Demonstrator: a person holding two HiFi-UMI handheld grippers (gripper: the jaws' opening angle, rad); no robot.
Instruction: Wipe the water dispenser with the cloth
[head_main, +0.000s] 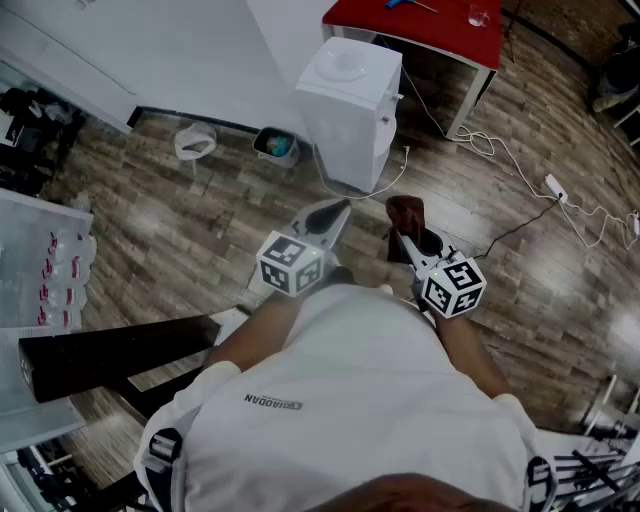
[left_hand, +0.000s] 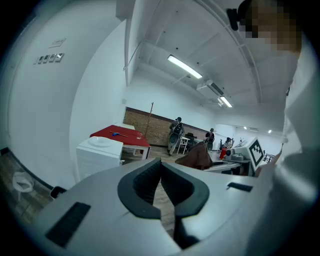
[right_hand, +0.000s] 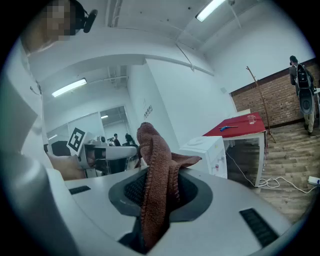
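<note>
The right hand-held gripper pinches the cloth; the left hand-held gripper is closed and empty. The water dispenser stands well ahead. The cloth, maybe loosely held, could slip while rubbing.

Bright, even indoor light. Ceiling strip lamps above the water dispenser glow white, with no flare. Head view: pale glare patches on the wood floor left of the dispenser, soft shadow at its base. Both gripper views: strong fisheye bending, black vignetted corners, near foreground slightly soft.
</note>
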